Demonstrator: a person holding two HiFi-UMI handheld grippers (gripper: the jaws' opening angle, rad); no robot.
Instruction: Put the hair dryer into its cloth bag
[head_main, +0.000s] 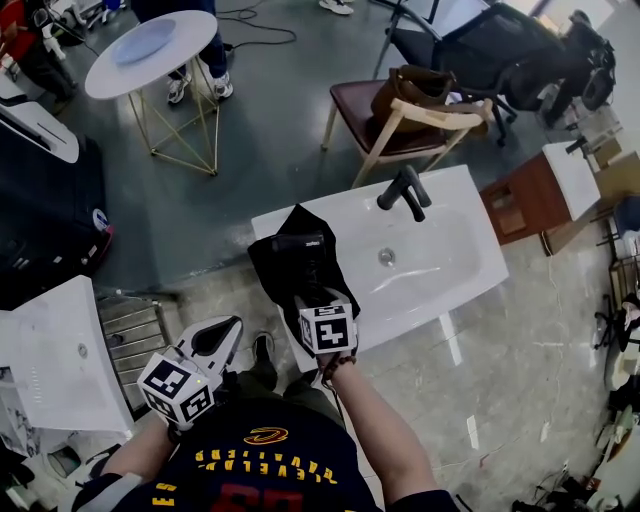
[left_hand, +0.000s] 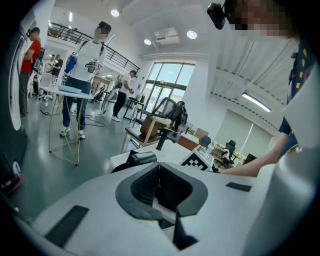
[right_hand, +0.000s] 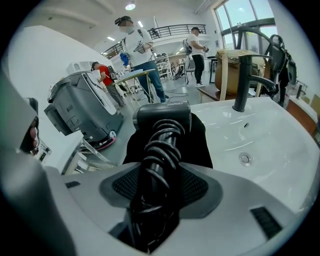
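The step in hand looks like taking hold of the matte black hair dryer (right_hand: 162, 117) so it can go into the black cloth bag (head_main: 275, 275). The dryer lies on the bag, which is spread over the left front corner of the glossy white washbasin (head_main: 440, 250). The right tool (right_hand: 161, 175) stands wide apart astride the dryer's handle, which is wrapped in coiled black cord (right_hand: 160, 150). The pads sit close on either side of the coils, but no squeeze shows yet. To do this well, close evenly on the handle itself and trap the coils under the pads, because loose loops would let the dryer roll or slip. Whether the bag's mouth is open cannot be told from these views, as black cloth on black plastic hides the edge. The left tool (head_main: 222, 335) is closed on nothing and held low by the person's body, well apart from the basin. It will probably be needed to pinch a free edge of cloth and lift it clear. The dryer should then be slid in barrel first, kept low over the basin rim, with the cloth kept from dragging off the corner.
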